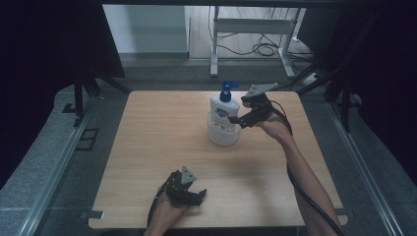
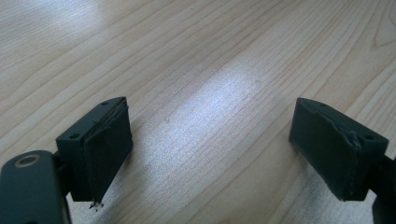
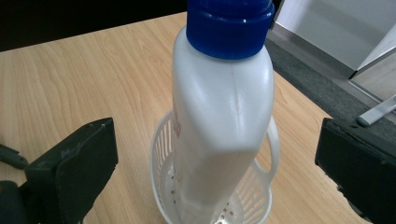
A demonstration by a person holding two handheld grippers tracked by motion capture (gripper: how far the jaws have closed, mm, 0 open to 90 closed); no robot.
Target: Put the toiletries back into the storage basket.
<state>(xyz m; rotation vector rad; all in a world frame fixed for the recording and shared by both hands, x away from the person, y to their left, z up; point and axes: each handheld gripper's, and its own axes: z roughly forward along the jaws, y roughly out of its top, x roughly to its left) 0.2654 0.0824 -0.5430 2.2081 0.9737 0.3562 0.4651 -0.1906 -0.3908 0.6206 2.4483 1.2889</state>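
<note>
While the bottle [image 1: 224, 109] stands in the basket [image 1: 222, 134] toward the surface's [image 1: 162, 132] far side, the right gripper [image 1: 246, 114] faces it, jaws apart, and the left gripper [image 1: 189, 194] rests near, jaws apart, so any grasp looks undone.

Desk frame [image 1: 251, 29]; floor cables [image 1: 263, 48] — beyond table [image 1: 162, 142].

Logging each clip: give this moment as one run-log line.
pump bottle: standing in white basket | right claw: open, beside bottle | left claw: open, over bare table
</note>
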